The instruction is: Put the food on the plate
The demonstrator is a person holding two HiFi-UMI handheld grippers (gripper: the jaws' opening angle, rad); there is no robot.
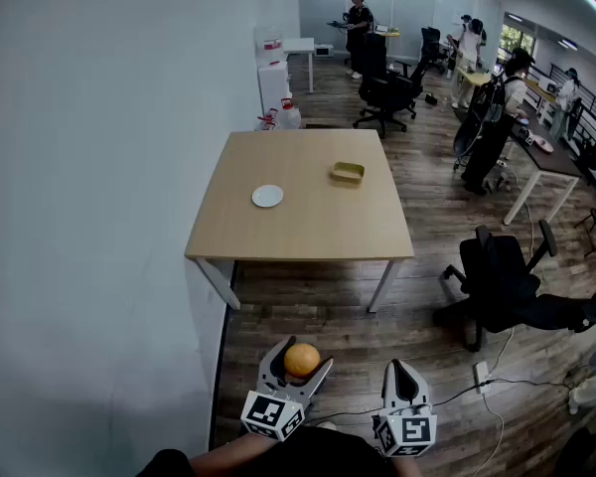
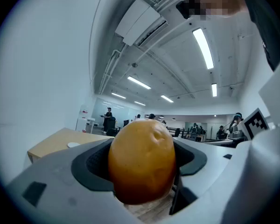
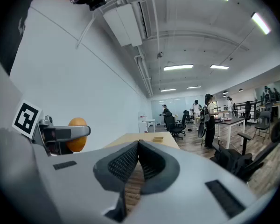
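Observation:
An orange, potato-shaped piece of food sits between the jaws of my left gripper, which is shut on it; in the left gripper view the food fills the gap between the dark pads. From the right gripper view the same food shows at the left. My right gripper is shut with nothing in it, its pads meeting at the tips. Both grippers hang low over the floor, well short of the table. A small white plate lies on the wooden table, left of centre.
A shallow yellow-green tray rests on the table's far right part. A white wall runs along the left. A black office chair stands right of the table, cables lie on the wood floor, and several people work at desks farther back.

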